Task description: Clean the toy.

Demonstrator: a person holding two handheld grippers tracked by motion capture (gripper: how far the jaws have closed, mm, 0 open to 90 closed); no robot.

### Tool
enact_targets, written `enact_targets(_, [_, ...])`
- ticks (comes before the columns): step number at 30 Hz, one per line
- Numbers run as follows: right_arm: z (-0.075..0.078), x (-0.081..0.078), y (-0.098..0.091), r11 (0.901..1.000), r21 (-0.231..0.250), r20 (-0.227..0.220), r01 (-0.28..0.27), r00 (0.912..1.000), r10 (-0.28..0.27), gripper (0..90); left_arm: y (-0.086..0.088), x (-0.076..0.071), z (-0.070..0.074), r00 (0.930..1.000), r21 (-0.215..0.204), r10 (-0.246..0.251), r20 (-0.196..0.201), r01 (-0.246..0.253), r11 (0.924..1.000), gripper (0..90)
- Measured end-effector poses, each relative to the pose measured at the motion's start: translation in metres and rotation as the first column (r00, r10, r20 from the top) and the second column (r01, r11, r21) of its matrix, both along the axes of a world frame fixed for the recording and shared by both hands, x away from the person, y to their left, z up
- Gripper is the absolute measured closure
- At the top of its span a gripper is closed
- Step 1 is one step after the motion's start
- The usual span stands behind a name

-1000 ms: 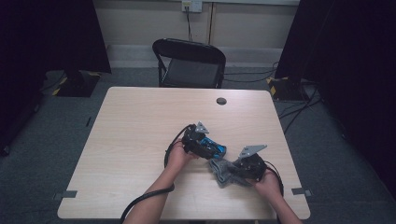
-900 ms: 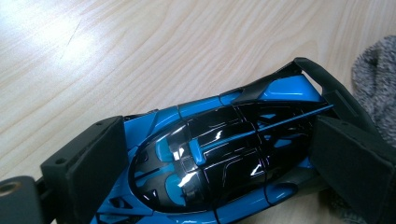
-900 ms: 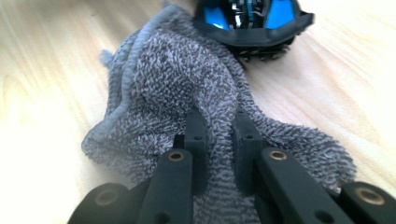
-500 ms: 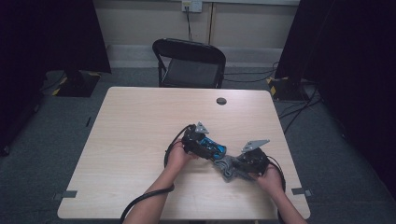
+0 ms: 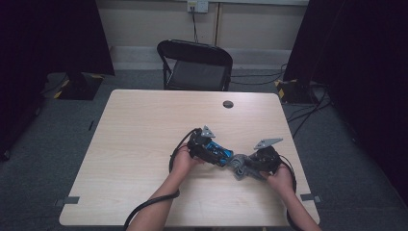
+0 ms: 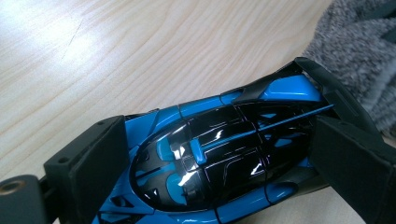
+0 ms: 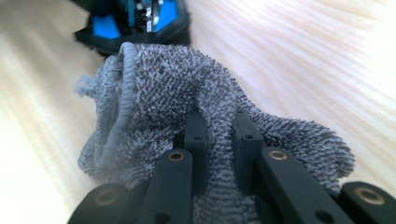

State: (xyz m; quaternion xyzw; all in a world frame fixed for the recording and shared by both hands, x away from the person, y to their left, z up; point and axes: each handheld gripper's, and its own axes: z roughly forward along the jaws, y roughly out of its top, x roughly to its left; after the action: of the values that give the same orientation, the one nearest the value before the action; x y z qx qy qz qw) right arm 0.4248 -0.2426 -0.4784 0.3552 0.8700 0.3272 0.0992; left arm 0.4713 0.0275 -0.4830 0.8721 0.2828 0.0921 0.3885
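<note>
A blue-and-black toy car (image 6: 224, 158) is clamped across its sides by the left gripper (image 6: 219, 172), near-right of table (image 5: 144, 125) centre. Its long axis is laid approx left-right, one end pointed right at the grey cloth (image 7: 196, 107), just beside it. The cloth is pinched in the right gripper (image 7: 219, 135), jaws closed on a fold.

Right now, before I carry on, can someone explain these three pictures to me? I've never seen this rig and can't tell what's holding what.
No robot here: a person holds a hand-held tool with two jaws in each hand. The high view looks down on the wooden table. The other two pictures come from cameras riding on each tool. The left gripper is clamped on a blue and black toy car, its jaws at the car's two sides. The right gripper pinches a grey cloth that lies against the car's end. A chair stands behind the table.
</note>
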Motion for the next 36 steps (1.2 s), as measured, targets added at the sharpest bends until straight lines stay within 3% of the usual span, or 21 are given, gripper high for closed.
enact_targets(8, [0.001, 0.014, -0.004, 0.9984, -0.013, -0.002, 0.055, 0.9985, -0.055, 80.1, 0.000, 0.000, 0.000, 1.0000, 0.000, 0.000, 0.000, 0.000, 1.0000, 5.0])
enact_targets(23, [0.003, 0.026, -0.002, 0.9915, -0.042, 0.018, 0.124, 0.9923, -0.123, 80.0, 0.000, 0.000, 0.000, 1.0000, 0.000, 0.000, 0.000, 0.000, 1.0000, 5.1])
enact_targets(29, [0.004, 0.024, -0.007, 0.9873, -0.035, 0.023, 0.155, 0.9877, -0.154, 80.0, 0.000, 0.000, 0.000, 1.0000, 0.000, 0.001, 0.000, -0.001, 1.0000, 5.1])
enact_targets(36, [0.013, 0.012, -0.017, 0.9907, 0.003, 0.041, 0.136, 0.9899, -0.136, 80.0, 0.000, 0.000, 0.000, 1.0000, -0.004, 0.003, 0.002, -0.003, 1.0000, 5.2])
